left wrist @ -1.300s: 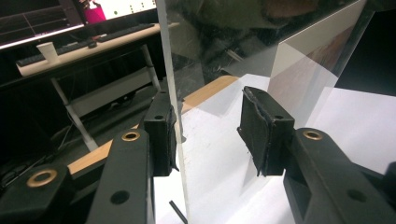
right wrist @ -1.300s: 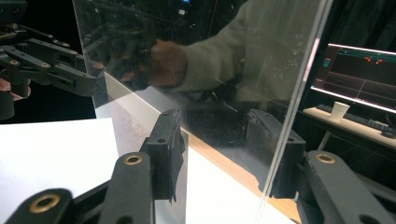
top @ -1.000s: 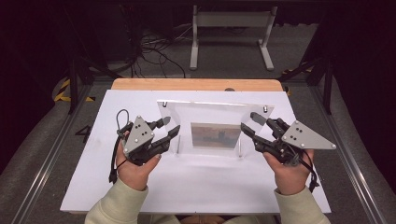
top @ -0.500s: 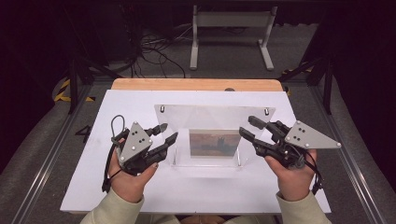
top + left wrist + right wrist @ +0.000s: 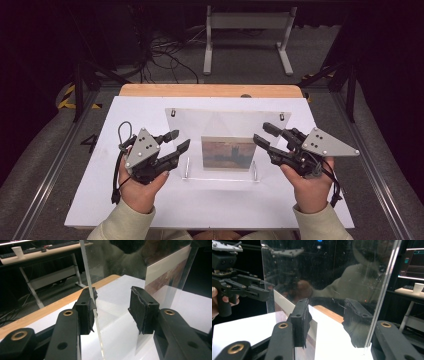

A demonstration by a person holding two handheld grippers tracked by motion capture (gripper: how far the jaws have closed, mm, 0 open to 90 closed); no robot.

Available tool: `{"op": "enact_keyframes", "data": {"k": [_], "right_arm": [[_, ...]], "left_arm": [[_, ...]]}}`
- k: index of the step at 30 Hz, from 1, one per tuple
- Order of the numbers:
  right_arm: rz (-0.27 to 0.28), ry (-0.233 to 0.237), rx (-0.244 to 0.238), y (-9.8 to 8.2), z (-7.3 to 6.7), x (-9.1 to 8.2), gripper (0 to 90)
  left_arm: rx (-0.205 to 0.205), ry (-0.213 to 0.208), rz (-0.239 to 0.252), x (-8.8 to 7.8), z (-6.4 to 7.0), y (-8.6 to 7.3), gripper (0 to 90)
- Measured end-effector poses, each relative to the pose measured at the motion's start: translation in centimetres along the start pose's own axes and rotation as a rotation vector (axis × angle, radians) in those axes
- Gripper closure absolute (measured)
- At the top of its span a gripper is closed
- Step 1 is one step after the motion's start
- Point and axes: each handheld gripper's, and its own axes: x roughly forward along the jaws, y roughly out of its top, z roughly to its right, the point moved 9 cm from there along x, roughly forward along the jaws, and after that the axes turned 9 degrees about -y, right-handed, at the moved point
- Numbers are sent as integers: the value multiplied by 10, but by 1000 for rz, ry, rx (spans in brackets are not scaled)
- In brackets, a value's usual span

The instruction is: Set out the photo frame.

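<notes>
A clear acrylic panel (image 5: 225, 122) stands on the white board, leaning back, with a small sunset picture (image 5: 228, 153) low in its middle. My left gripper (image 5: 178, 140) straddles the panel's left edge. In the left gripper view that edge (image 5: 93, 307) runs just beside one pad, the other pad stands well apart, and the jaws (image 5: 112, 310) have just been opening. My right gripper (image 5: 263, 134) straddles the right edge. In the right gripper view one pad shows through the panel (image 5: 324, 272) and the other sits in front, with a wide gap (image 5: 328, 320).
The white board (image 5: 150, 210) lies on a table with a wooden strip (image 5: 210, 90) at its far edge. Two small posts (image 5: 187, 169) prop the panel's base. Metal rails run along both sides. A white stand (image 5: 247, 35) and cables (image 5: 165, 55) lie on the floor beyond.
My left hand has slid a little toward the near left. The picture and panel sit slightly lower in the high view. The right hand has stayed put.
</notes>
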Motion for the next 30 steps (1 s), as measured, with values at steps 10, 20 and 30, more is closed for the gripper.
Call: {"op": "enact_keyframes", "data": {"k": [10,20,30], "right_arm": [[7,-17,-8,-13,10,10,459],[-13,-41,16,-26,24,20,423],[-55,-69,34,-31,34,24,314]], "left_arm": [[-87,-17,-5,7,-21,-20,357],[-113,-51,-54,7,-29,-39,279],[-119,-32,-51,-5,-35,-46,255]]}}
